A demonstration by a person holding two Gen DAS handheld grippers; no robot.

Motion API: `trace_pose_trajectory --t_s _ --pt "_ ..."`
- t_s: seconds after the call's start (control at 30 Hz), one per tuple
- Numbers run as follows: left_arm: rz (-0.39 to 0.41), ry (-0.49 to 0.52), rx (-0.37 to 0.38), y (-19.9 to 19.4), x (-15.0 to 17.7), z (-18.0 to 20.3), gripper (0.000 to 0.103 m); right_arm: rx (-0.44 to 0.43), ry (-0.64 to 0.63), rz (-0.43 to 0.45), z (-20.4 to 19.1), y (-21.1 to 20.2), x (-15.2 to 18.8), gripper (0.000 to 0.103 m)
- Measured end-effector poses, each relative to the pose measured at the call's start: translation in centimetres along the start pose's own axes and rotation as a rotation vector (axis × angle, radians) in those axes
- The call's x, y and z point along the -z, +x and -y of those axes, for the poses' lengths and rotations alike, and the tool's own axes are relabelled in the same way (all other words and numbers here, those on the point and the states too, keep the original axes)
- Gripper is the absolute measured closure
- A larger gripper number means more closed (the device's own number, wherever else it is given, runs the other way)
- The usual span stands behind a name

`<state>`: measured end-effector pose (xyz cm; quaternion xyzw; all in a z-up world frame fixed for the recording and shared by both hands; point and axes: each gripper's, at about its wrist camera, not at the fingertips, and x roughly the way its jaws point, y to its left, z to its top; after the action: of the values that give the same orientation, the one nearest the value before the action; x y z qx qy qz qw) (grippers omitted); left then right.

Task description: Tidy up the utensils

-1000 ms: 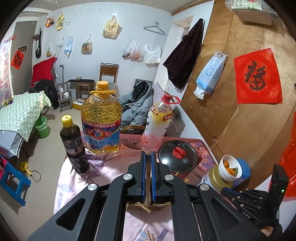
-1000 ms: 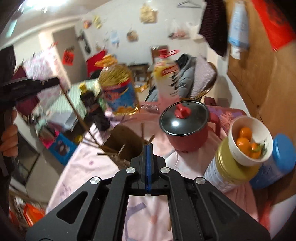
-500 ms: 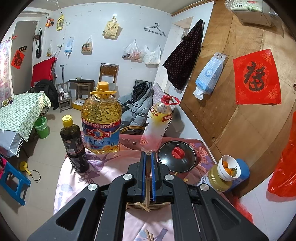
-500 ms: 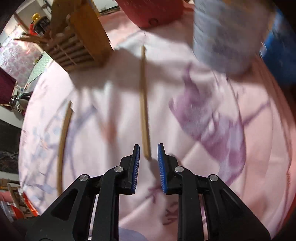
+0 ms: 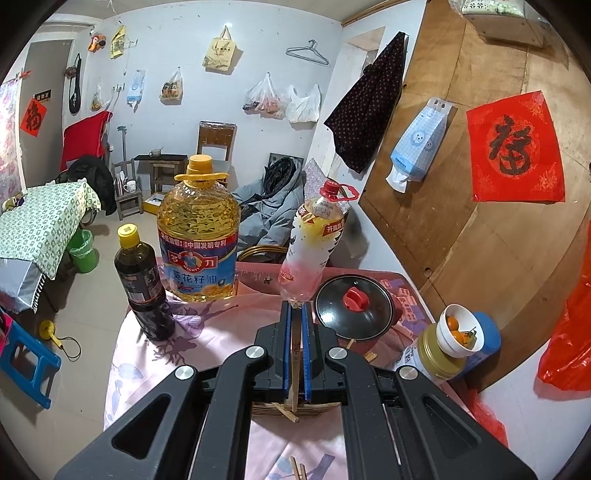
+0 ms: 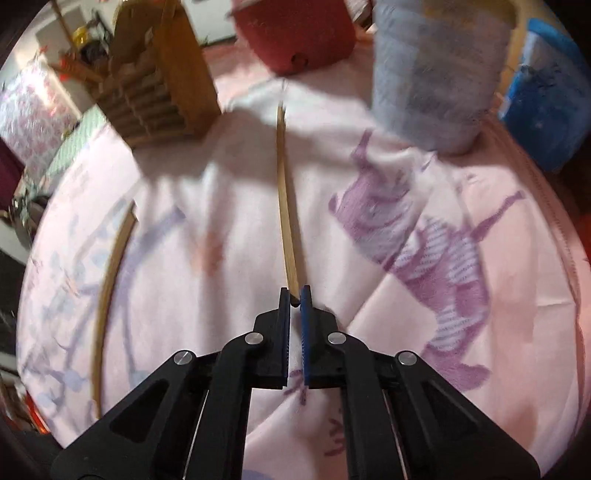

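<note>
Bamboo shows between the blue pads of the right gripper (image 6: 294, 295): its fingers have just been closing and now pinch the near end of a loose chopstick (image 6: 284, 192) lying on the pink floral cloth of the table (image 6: 369, 280). Half a second ago they stood apart around that end, so the pick-up looks made and the lift to the wooden chopstick holder (image 6: 162, 92) is likely next. From the holder, the gripped chopstick lies just to the right, pointing toward the red pot (image 6: 295, 33); a second chopstick (image 6: 110, 280) lies well to the holder's near left, close to the table edge. The left gripper (image 5: 295, 314) has kept its place, fingers narrow on a chopstick (image 5: 295, 369) upright over the holder (image 5: 295, 408). Right of the holder, the tin (image 6: 439, 74) crowds the path; the near cloth is open.
</note>
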<state>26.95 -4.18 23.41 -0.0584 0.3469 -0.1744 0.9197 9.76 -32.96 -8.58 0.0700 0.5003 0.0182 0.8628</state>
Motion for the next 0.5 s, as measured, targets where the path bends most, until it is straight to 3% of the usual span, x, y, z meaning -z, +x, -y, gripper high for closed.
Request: trace_pose_trajectory --t_s 0.33,0.5 --pt "0.024 0.006 0.017 -0.2 -0.3 -0.1 0.097 -0.048 -0.123 0.31 -3.6 -16.8 -9.8 0.097" --pt "0.035 0.005 0.022 -0.6 -0.6 -0.4 0.097 -0.123 -0.158 0.382 -5.9 -21.3 -13.2 0.102"
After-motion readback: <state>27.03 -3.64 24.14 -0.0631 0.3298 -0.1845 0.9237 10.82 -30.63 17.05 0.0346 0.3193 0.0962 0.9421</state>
